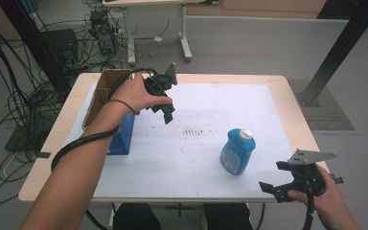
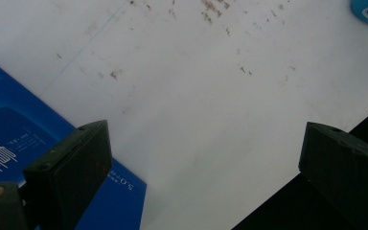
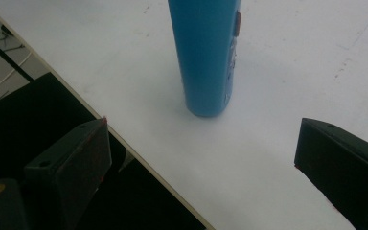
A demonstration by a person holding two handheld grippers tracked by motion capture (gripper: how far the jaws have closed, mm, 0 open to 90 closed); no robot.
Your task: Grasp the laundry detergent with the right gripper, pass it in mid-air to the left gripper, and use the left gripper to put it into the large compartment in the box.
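High view: the upright blue plastic bottle with a white cap [image 1: 238, 151] stands on the white table sheet [image 1: 182, 158], between the left gripper [image 1: 164, 92] and right gripper [image 1: 283, 178].

Left gripper view: jaws wide apart, empty, above a blue carton [image 2: 14, 143], perhaps cardboard.

Right gripper view: jaws spread wide, empty, the bottle [image 3: 206, 52] ahead.

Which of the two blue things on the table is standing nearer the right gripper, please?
The blue bottle with the white cap, upright toward the table's right side, just ahead of the right gripper. The blue box sits at the far left, under the left forearm.

Blue bottle [image 1: 237, 152] w/ white cap; blue box [image 1: 122, 134], white print; white mat [image 1: 196, 143], brownish specks, maybe stains.
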